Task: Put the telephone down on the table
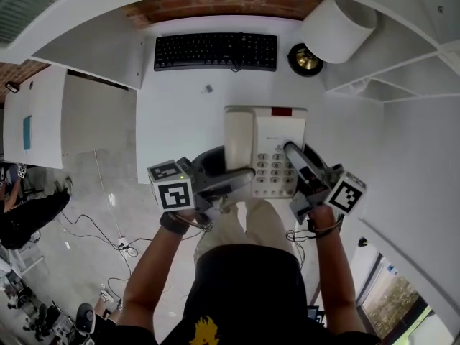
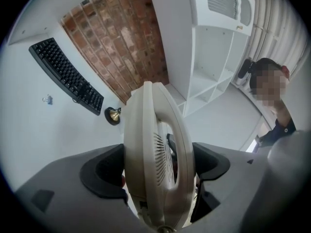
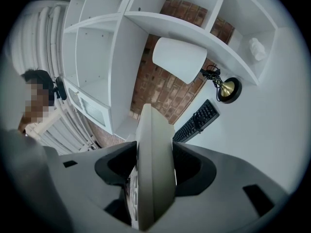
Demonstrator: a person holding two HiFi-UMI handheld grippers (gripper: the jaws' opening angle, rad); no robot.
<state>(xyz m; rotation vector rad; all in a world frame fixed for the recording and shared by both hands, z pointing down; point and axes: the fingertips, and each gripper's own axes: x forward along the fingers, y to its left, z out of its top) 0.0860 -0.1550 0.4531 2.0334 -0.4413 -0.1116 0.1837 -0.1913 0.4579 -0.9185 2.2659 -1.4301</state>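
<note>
A cream telephone, its handset lying in the cradle on its left side, is held between both grippers over the white table's front edge. My left gripper is shut on the phone's near-left corner. In the left gripper view the telephone fills the gap between the jaws of the left gripper. My right gripper is shut on the phone's right edge. In the right gripper view the telephone stands edge-on between the jaws of the right gripper. Whether the phone touches the table cannot be told.
A black keyboard lies at the table's back, a brass desk bell to its right under a white lamp shade. A small binder clip lies mid-table. White shelves surround the desk. A person stands off to one side.
</note>
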